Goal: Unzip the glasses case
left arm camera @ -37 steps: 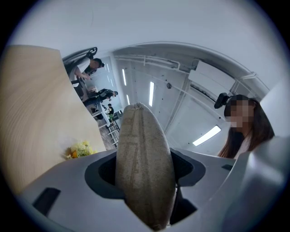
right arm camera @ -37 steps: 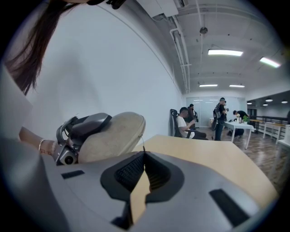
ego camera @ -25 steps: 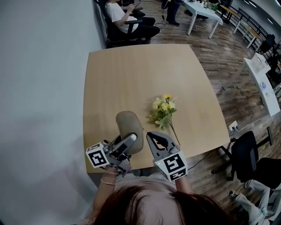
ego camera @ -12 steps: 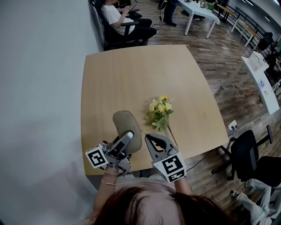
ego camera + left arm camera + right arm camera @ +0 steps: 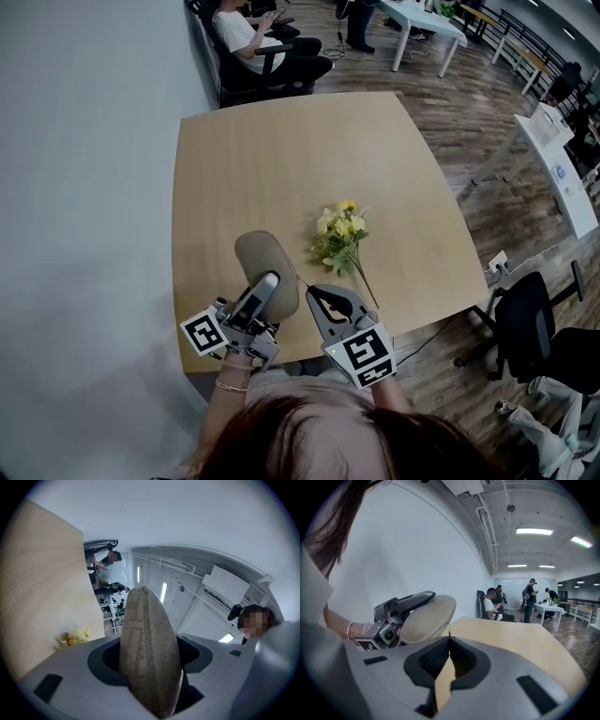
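Left gripper (image 5: 269,279), jaws wide, clamps the beige glasses case (image 5: 258,258), raised above the table (image 5: 281,159). Just right, the right gripper (image 5: 311,291) pinches closed on its thin zip pull (image 5: 302,281); yellow flowers (image 5: 339,230) lie beyond.

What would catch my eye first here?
A beige glasses case stands out, clamped in the left gripper and held up over the wooden table's near edge. Just right of it lies a bunch of yellow flowers; the right gripper, jaws together, sits beside the case.
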Demonstrator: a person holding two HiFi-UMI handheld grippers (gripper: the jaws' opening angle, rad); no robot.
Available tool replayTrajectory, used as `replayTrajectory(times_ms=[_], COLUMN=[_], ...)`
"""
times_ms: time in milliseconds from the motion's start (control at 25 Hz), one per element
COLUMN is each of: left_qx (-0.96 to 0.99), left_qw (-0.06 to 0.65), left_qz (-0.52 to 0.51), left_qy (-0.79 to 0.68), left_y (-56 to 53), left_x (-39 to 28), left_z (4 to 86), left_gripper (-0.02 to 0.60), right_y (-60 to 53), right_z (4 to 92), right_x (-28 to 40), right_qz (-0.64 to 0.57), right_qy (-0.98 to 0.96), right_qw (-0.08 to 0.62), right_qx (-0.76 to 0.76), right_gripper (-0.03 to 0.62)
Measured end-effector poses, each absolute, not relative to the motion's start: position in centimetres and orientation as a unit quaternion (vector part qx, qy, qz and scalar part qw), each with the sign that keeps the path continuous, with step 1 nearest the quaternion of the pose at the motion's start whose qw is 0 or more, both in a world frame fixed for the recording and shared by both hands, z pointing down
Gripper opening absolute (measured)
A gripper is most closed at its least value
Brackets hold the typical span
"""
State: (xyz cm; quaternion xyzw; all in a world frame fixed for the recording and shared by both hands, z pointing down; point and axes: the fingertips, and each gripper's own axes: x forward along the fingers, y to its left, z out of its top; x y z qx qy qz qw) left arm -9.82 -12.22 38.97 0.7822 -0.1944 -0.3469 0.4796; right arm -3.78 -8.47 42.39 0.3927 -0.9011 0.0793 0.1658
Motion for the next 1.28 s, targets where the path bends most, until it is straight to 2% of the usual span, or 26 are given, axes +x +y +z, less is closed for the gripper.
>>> replayTrajectory(times_ms=[1280], left_qx=[0.752], left_qw=[0.480], left_qz=[-0.387], left_qy=[-0.234], left_y=[-14.3], left_x=[-11.8], left_z=[38.5], left_gripper=[0.288], right_y=[-6.5], right_z=[43.0], right_x=[-4.6], right_qz=[0.088], right_qy=[-0.911], right_qw=[0.166], right_qx=[0.368], right_gripper=[0.018])
